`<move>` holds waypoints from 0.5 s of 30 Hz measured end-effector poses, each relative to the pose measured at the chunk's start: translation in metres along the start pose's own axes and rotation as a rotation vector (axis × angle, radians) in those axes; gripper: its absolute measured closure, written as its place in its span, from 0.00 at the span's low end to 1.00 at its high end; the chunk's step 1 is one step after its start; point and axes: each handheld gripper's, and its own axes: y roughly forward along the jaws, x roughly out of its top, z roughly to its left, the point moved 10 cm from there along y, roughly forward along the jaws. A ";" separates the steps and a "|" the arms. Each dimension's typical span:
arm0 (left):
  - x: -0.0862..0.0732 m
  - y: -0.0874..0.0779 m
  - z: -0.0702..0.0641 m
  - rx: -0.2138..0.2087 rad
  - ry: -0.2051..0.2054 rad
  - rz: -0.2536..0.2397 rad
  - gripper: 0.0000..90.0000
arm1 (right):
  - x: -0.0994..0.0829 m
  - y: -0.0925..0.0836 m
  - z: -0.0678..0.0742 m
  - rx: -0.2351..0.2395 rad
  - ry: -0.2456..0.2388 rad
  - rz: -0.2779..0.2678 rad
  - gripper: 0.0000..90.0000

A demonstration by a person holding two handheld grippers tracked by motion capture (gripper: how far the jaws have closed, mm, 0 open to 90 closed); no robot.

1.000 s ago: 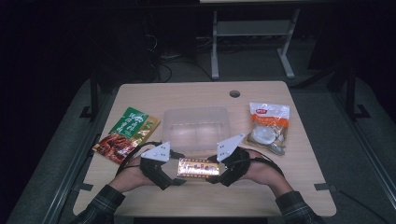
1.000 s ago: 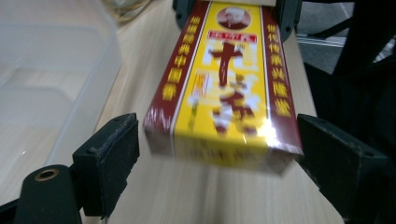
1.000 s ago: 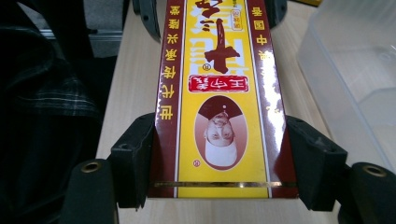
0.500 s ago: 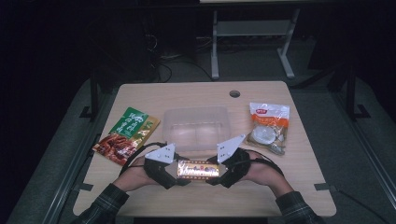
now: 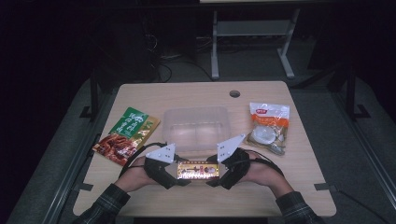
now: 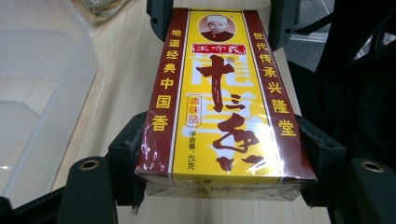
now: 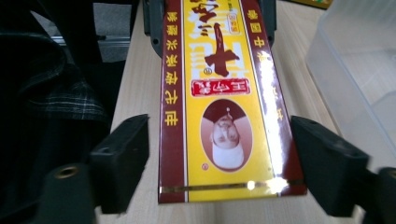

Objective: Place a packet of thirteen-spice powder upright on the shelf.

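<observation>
Control of the seasoning box (image 5: 198, 171) is being passed from one side to the other. The jaws of the left gripper (image 5: 180, 171) have just been closing, and in the left gripper view they are being pressed against both long sides of the box (image 6: 219, 93), so that end is being pinched. The jaws of the right gripper (image 5: 217, 171) have just been opening. In the right gripper view its jaws are being held spread, a gap is being left on either side of the box (image 7: 219, 93), and the card is not being touched by the pads.

The box is being kept at the near edge of the bench (image 5: 187, 95), between the two grippers and just in front of the clear plastic tub (image 5: 196, 123). By this reading the right-hand hold is being given up and the box is being left to the left gripper alone, probably for a lift into the tub.

Whether the box is being rested on the bench or carried just above it cannot be told, since its underside is being hidden in every view. In the high view both ends of the box are being covered by the grey plates and the dark gripper bodies. The contents of the tub are being blurred by its cloudy walls. The print on the green packet (image 5: 127, 135) and the orange-and-white bag (image 5: 267, 127) is too small to be read.
</observation>
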 end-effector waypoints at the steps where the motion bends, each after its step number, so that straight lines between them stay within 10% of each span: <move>1: -0.001 -0.001 0.002 0.006 0.004 0.006 0.35 | 0.000 0.000 -0.001 -0.004 -0.003 -0.005 0.20; 15: -0.012 -0.012 0.012 0.039 -0.037 0.024 0.35 | -0.036 -0.027 -0.006 -0.173 0.168 -0.023 0.15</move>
